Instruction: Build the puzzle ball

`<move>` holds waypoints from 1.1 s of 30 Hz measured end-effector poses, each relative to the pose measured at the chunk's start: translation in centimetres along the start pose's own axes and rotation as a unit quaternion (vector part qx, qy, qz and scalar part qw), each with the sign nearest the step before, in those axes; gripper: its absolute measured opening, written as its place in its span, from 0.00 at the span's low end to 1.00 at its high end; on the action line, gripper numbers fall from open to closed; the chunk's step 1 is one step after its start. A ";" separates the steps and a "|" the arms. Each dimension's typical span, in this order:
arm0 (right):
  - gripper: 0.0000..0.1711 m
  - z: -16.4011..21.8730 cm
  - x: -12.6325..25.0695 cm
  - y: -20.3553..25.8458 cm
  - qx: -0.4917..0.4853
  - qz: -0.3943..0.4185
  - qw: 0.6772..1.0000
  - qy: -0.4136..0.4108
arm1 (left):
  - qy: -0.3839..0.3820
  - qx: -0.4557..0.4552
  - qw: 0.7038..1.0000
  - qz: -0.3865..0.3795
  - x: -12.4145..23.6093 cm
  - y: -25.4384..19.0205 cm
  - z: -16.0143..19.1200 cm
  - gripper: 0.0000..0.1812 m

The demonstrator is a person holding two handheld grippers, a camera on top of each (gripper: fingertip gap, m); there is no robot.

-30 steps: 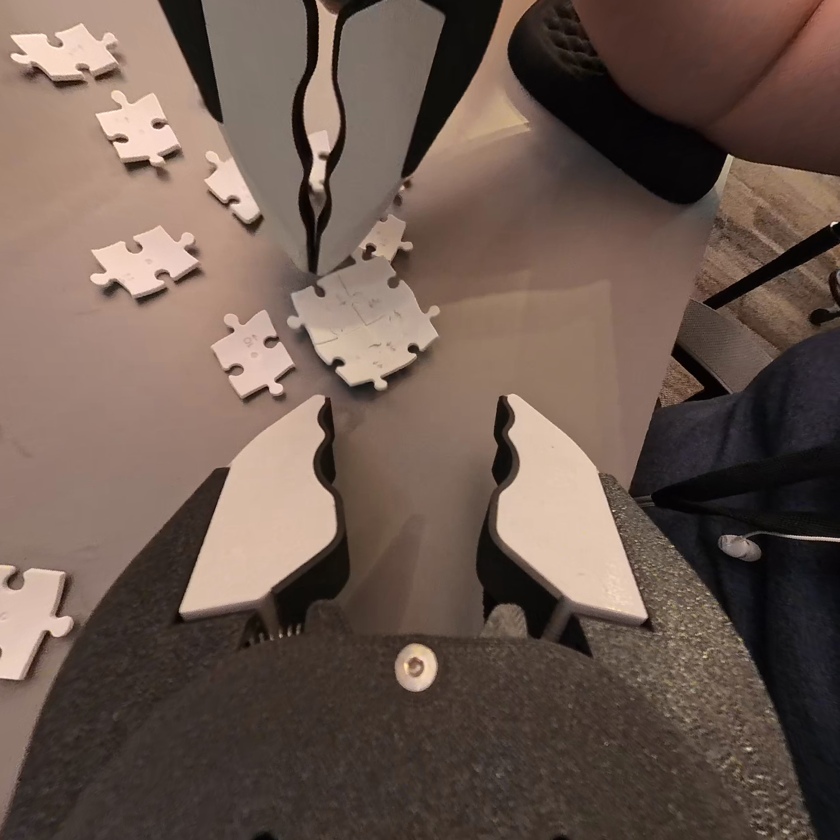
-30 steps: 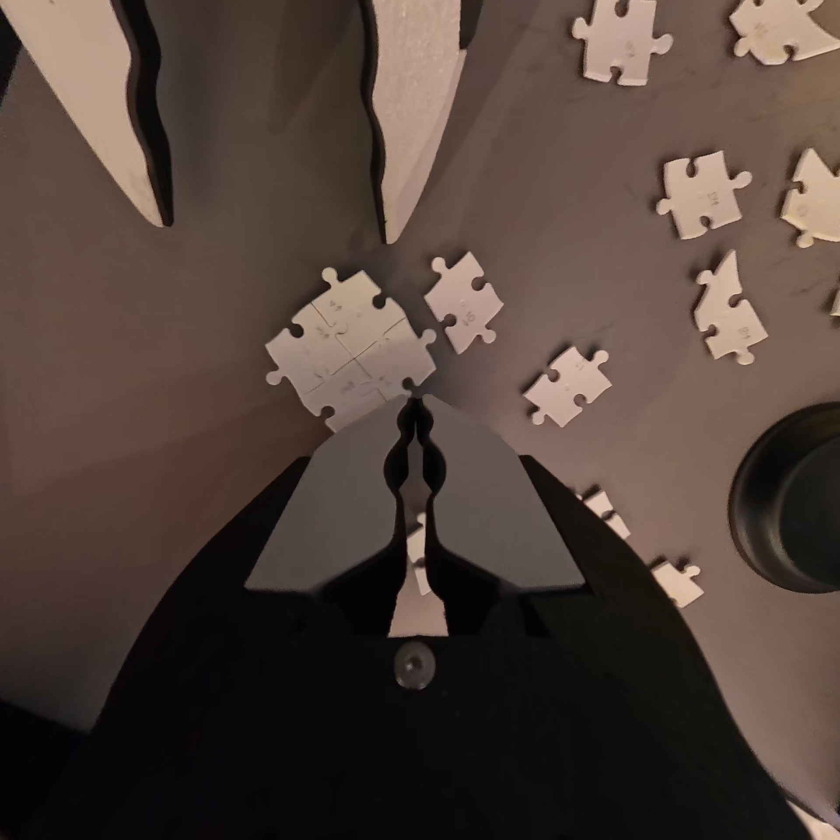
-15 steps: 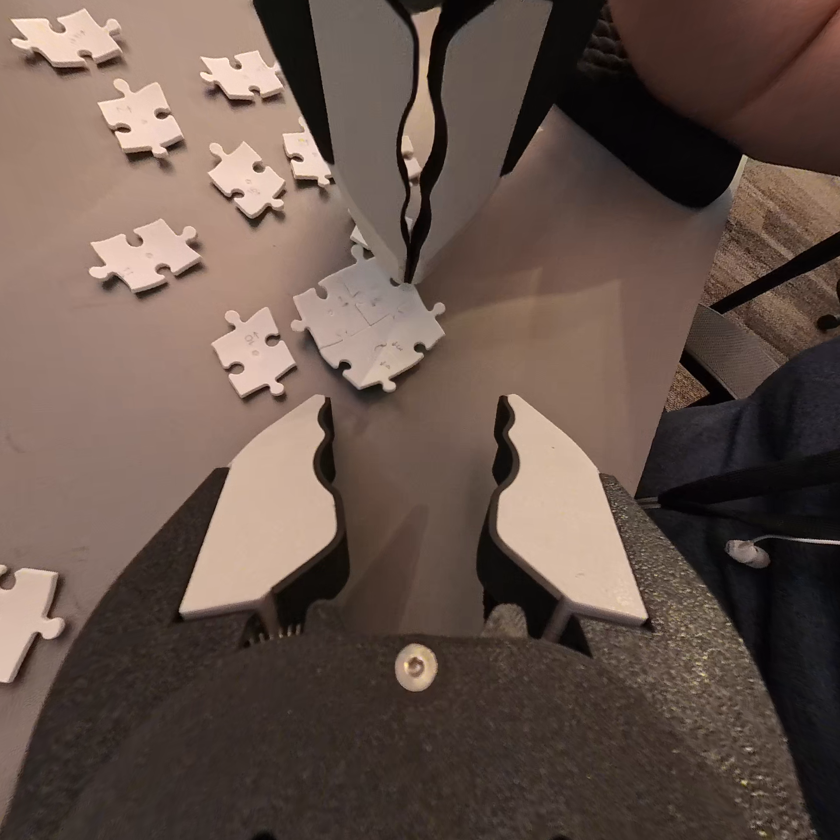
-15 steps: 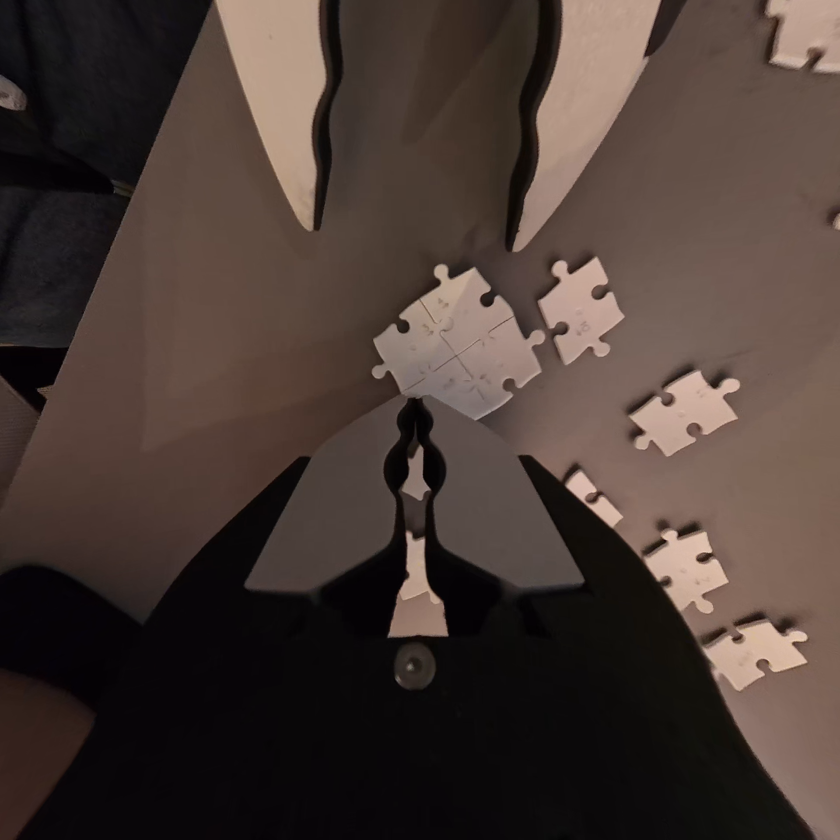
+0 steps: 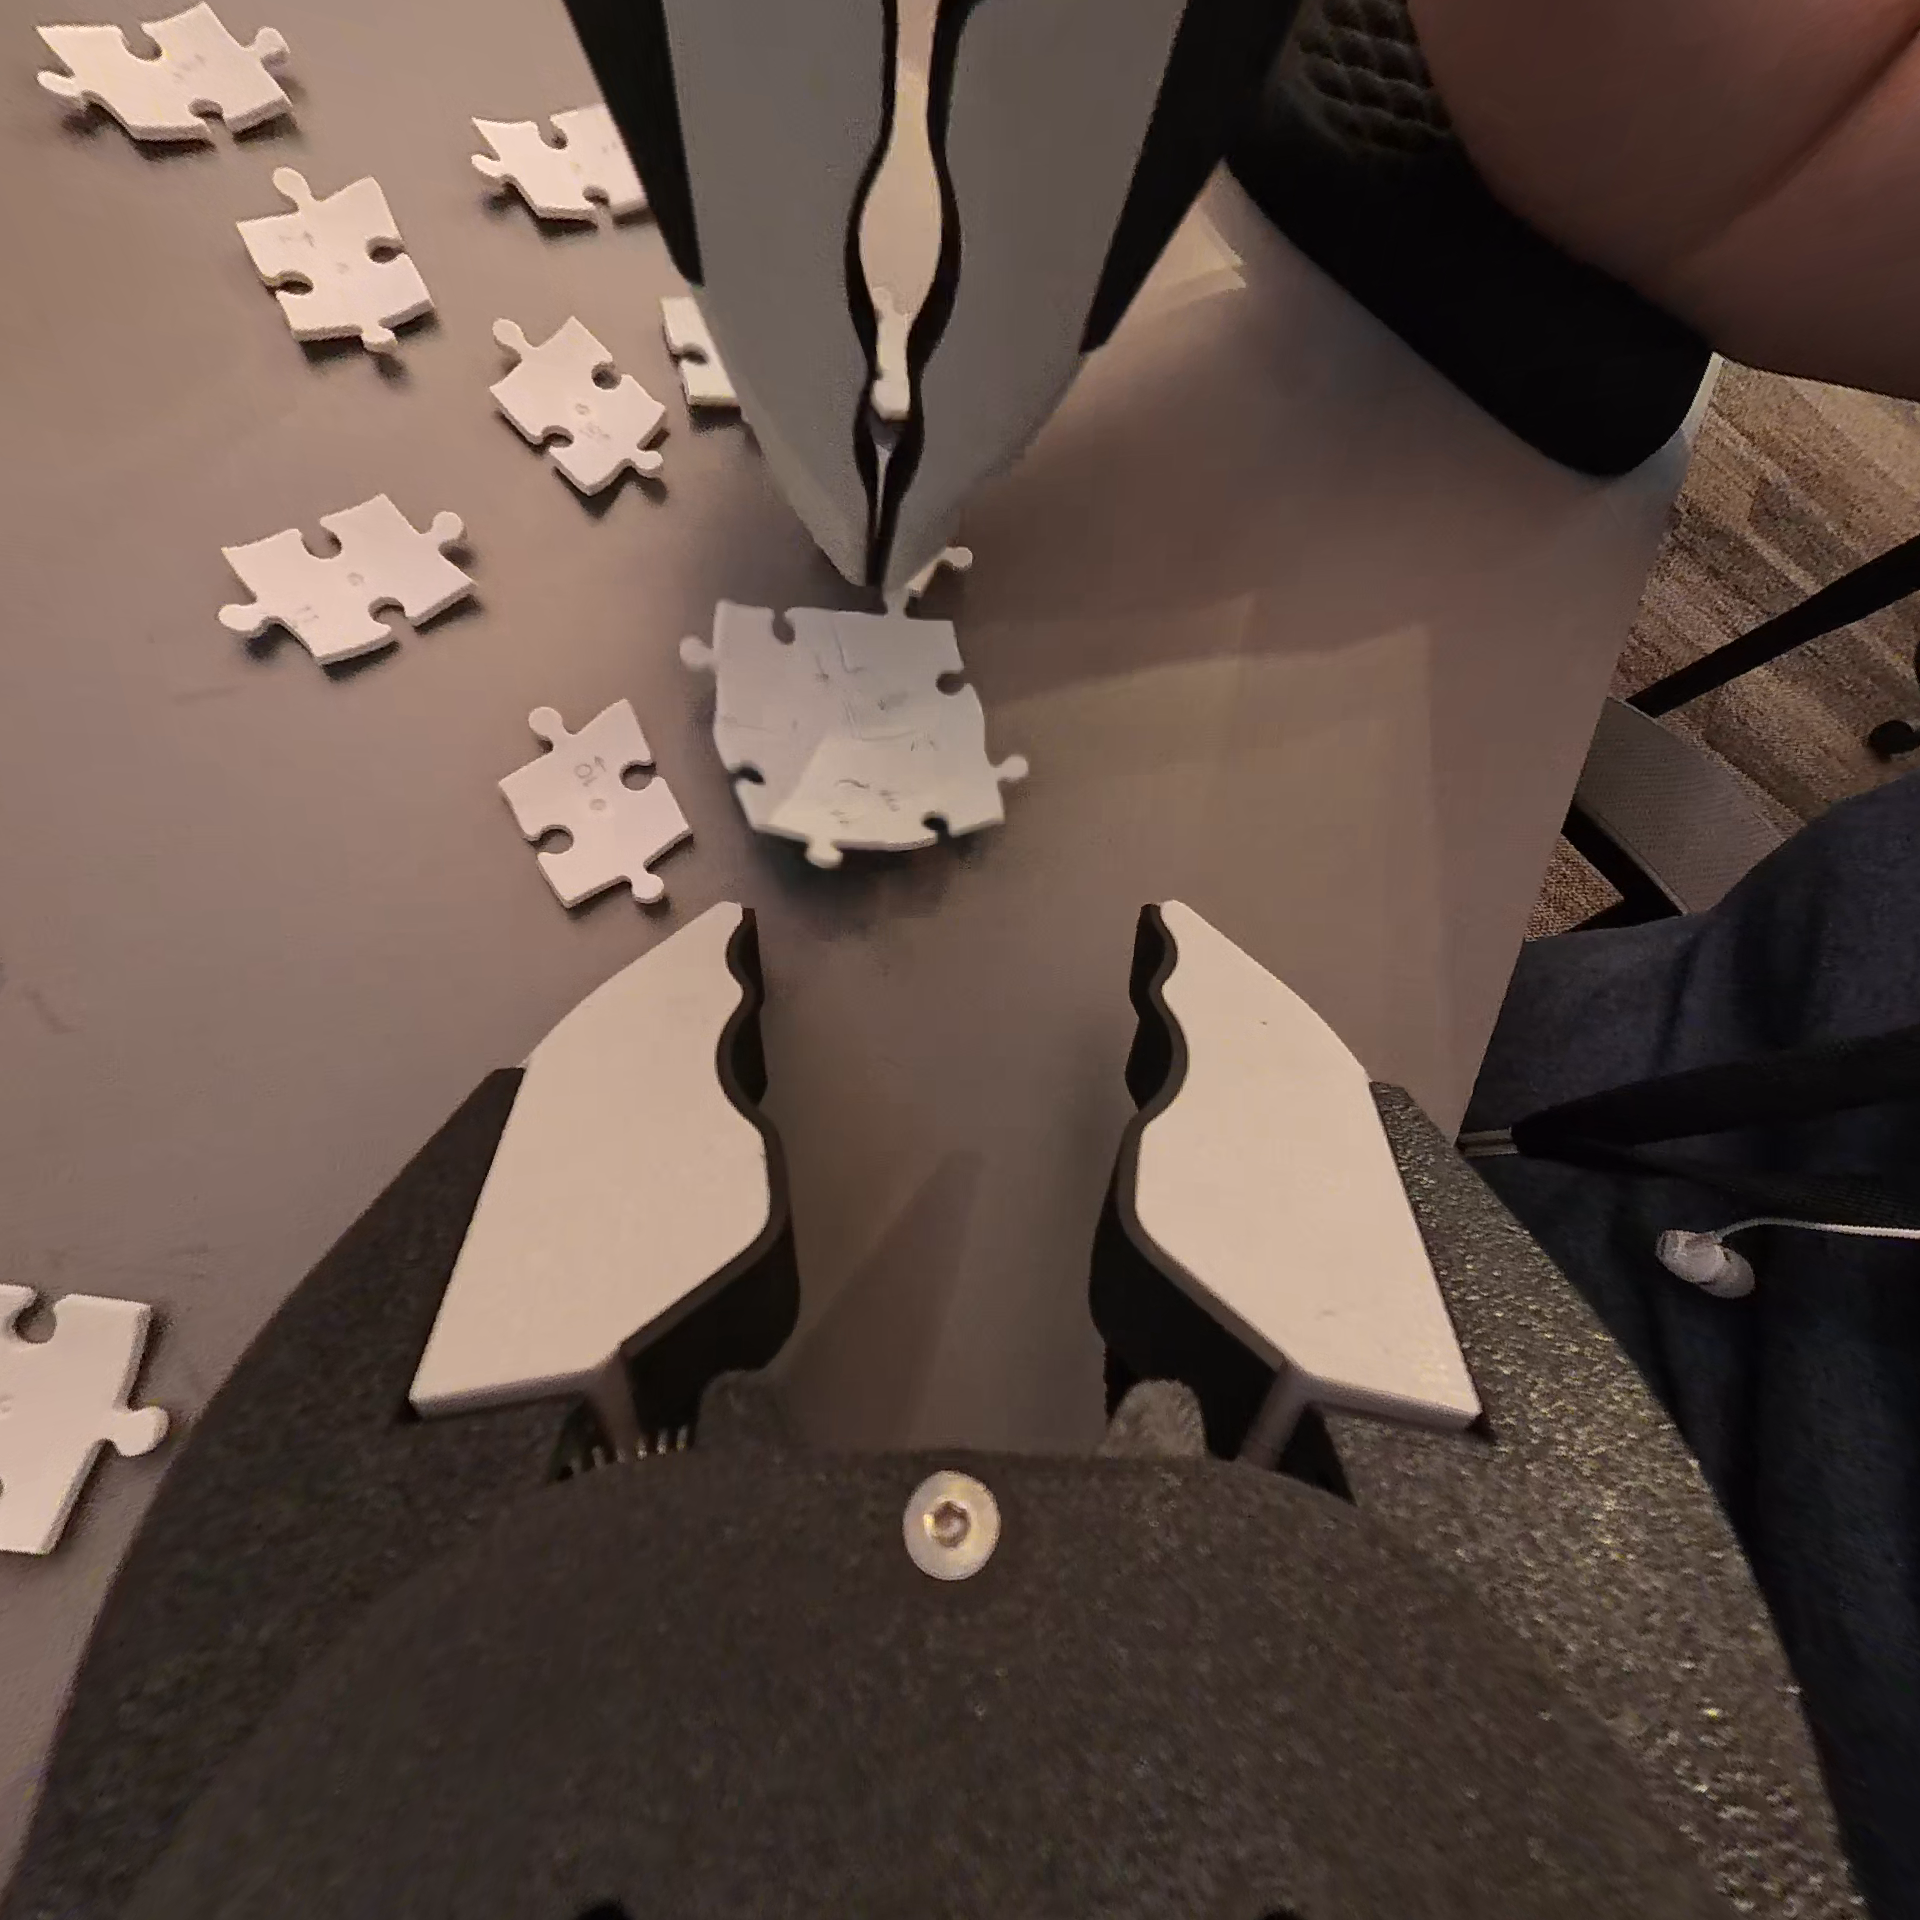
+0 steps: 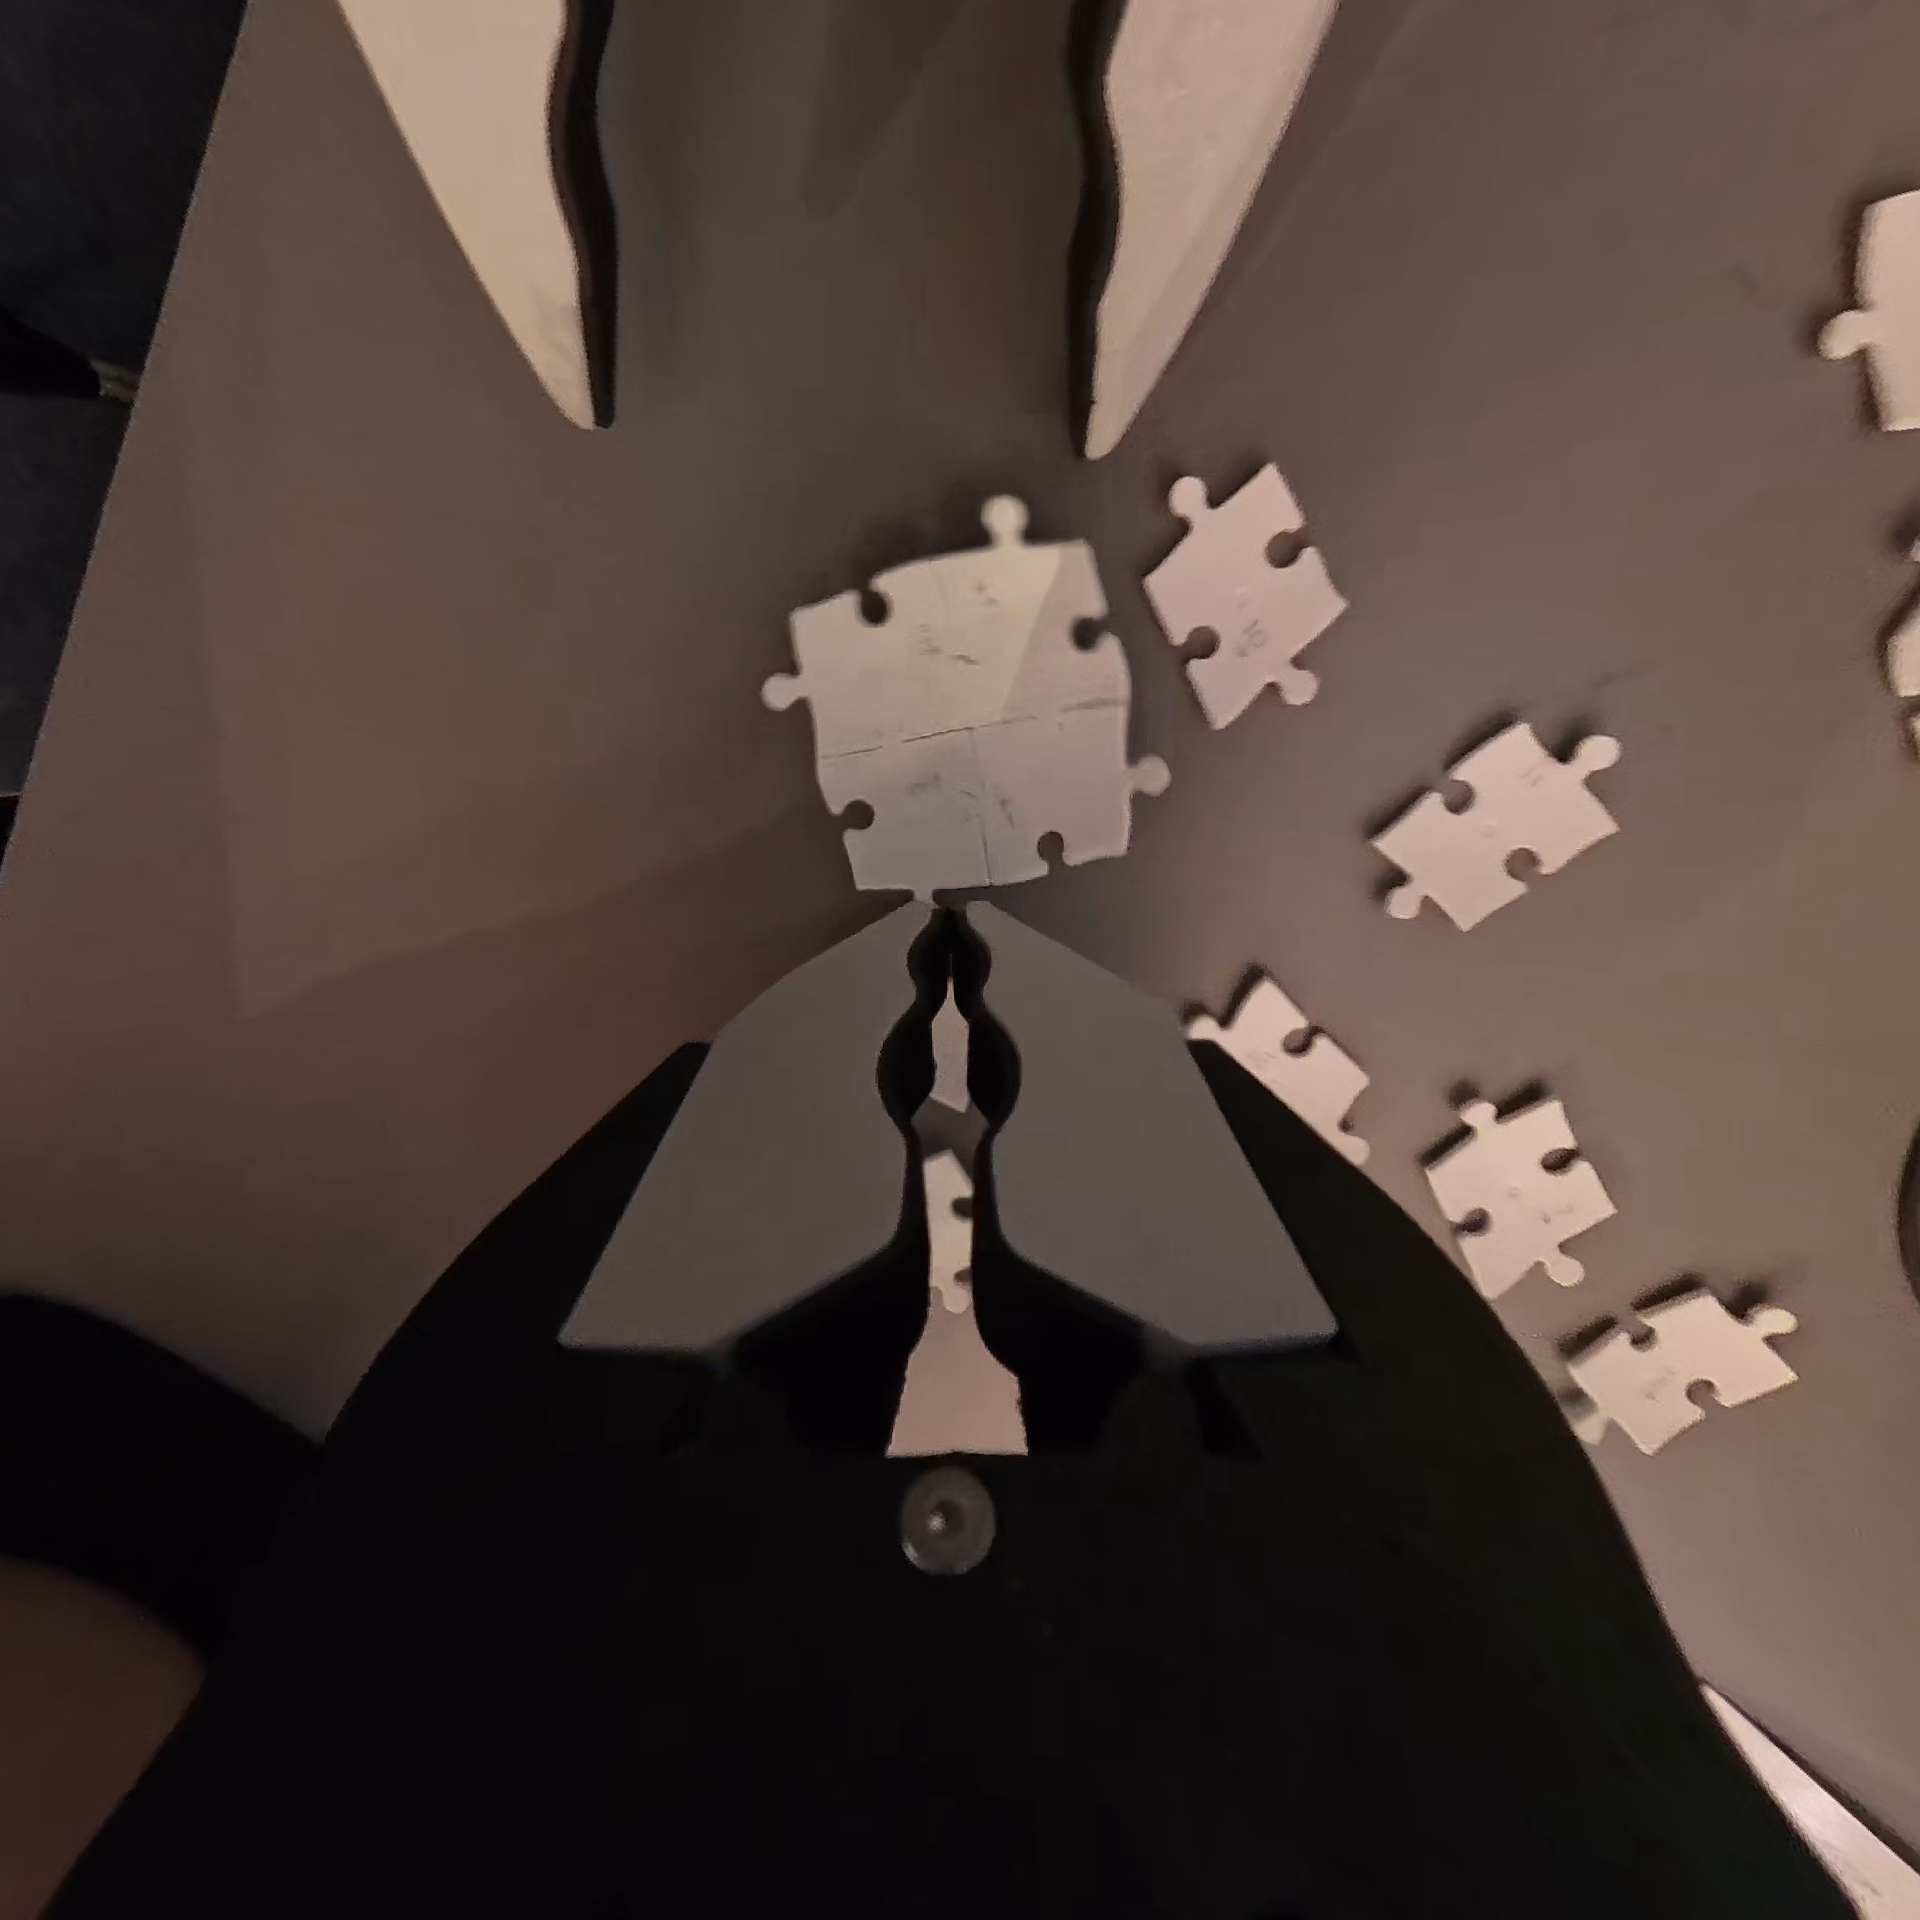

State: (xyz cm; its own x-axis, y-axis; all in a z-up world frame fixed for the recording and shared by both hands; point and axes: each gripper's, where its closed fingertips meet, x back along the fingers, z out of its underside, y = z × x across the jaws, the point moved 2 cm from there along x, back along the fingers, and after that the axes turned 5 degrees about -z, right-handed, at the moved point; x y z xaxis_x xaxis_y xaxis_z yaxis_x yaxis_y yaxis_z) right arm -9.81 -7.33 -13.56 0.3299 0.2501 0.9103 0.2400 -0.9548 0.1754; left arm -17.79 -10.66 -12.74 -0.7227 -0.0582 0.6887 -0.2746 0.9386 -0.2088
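Observation:
A curved white patch of joined puzzle pieces (image 5: 857, 738) lies on the grey table, its near edge slightly raised; it also shows in the right wrist view (image 6: 966, 707). My right gripper (image 6: 940, 909) is shut, and its tips touch the patch's edge. I cannot tell whether they pinch it. In the left wrist view the right gripper (image 5: 883, 582) comes down from above onto the patch's far edge. My left gripper (image 5: 943, 920) is open and empty, just short of the patch's near edge. It also shows at the top of the right wrist view (image 6: 842, 436).
Several loose white pieces lie left of the patch, the nearest (image 5: 592, 800) almost touching it, others farther back (image 5: 348, 577) (image 6: 1496, 836). The table edge (image 5: 1558, 727) runs along the right, with a person's dark blue clothing (image 5: 1714, 1091) beyond. A bare arm (image 5: 1714, 125) is above. Across from one pair of fingers to the other is roughly 8 cm.
The right gripper, still shut, has swung around the patch to its far edge. The patch has turned from a diamond to a square stance and slid slightly away. The left gripper stayed open.

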 end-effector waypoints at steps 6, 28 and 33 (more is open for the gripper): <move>0.01 -0.4 0.5 0.2 0.007 -0.002 1.000 -0.017 | 0.001 -0.002 1.000 0.004 0.0 -0.1 -0.1 0.38; 0.00 -1.1 -1.0 1.7 0.026 -0.041 0.999 -0.005 | 0.011 -0.015 1.000 0.015 -0.4 -1.2 0.0 0.38; 0.01 -1.6 -1.4 2.6 0.036 -0.060 0.998 -0.002 | 0.016 -0.020 1.000 0.015 -0.4 -1.6 0.3 0.38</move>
State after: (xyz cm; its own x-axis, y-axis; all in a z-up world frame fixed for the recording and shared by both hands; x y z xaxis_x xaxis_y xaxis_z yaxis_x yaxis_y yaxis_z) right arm -11.09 -10.38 -13.83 0.2981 0.3632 0.8827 0.3432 -0.9037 0.2559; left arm -17.29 -12.22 -12.87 -0.7089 -0.0194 0.7051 -0.2271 0.9527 -0.2021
